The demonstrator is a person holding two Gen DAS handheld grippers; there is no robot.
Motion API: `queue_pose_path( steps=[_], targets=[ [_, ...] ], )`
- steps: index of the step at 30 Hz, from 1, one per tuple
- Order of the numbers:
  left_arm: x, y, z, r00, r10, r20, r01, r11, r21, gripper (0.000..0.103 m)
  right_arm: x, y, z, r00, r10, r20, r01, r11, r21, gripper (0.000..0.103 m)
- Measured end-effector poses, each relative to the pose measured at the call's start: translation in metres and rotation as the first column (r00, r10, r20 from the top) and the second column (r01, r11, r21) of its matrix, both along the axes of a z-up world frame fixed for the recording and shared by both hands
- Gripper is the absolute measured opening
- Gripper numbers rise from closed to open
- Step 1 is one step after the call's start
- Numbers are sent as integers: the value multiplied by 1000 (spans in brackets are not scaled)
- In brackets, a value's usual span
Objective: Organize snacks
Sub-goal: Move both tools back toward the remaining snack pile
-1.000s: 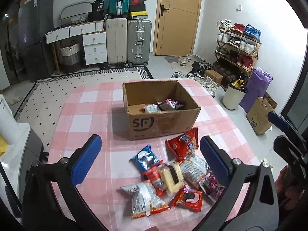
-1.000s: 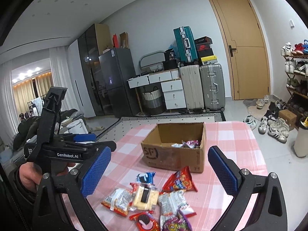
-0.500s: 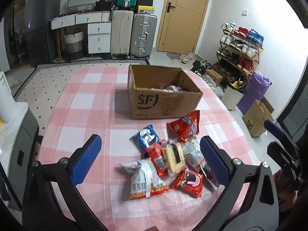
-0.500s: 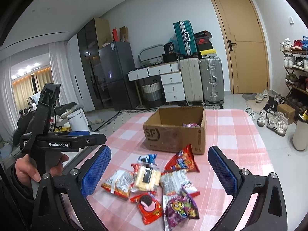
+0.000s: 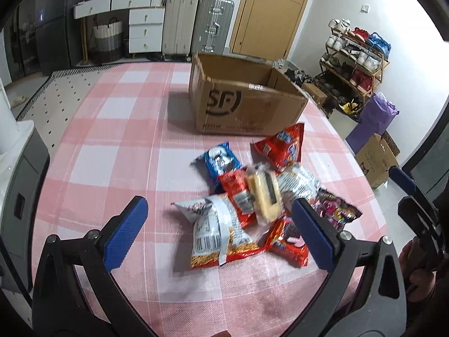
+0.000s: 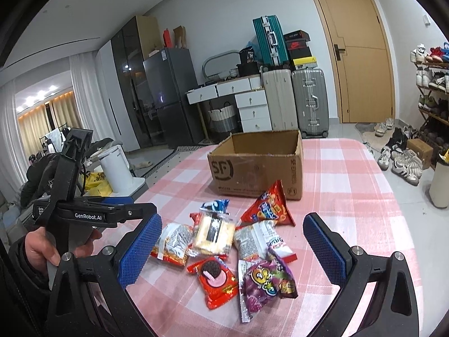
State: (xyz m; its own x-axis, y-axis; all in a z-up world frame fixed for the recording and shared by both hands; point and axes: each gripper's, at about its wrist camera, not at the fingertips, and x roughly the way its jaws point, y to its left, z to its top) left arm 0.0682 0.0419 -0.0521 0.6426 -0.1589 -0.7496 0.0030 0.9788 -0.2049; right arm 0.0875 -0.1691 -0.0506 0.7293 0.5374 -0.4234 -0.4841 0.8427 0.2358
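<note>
A pile of several snack packets lies on the pink checked tablecloth (image 5: 112, 146) in front of an open cardboard box (image 5: 244, 104), also seen in the right wrist view (image 6: 255, 165). The pile includes a white-and-orange noodle-snack bag (image 5: 219, 236), a yellow cracker pack (image 5: 265, 193), a blue cookie pack (image 5: 221, 161), a red chip bag (image 5: 280, 146), a red Oreo pack (image 6: 217, 279) and a purple candy bag (image 6: 265, 283). My left gripper (image 5: 221, 236) is open low over the noodle-snack bag. My right gripper (image 6: 233, 250) is open above the pile.
Suitcases (image 5: 196, 19), white drawers (image 5: 143, 28) and a door (image 5: 269, 11) stand behind the table. A shoe rack (image 5: 356, 59), purple bag (image 5: 373, 120) and floor boxes lie right of the table. A white appliance (image 6: 116, 168) stands to the left.
Both grippers have moved down and closer to the snack pile. The box's inside has dropped out of sight. Both stay open and empty.
</note>
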Motion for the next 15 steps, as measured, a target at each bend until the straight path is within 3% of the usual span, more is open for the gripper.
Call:
queue_pose_path(
  steps=[6,15],
  targets=[
    [6,8,-31,997,16,-73,-17,1000,-9,102,6,1,-12,1000,1,-25,-1,1000,-19,102],
    [11,7,-51,994,13,-113,-14,1000,-6,102,5,2,-17,999,13,-31,-14,1000,-9,102]
  ],
)
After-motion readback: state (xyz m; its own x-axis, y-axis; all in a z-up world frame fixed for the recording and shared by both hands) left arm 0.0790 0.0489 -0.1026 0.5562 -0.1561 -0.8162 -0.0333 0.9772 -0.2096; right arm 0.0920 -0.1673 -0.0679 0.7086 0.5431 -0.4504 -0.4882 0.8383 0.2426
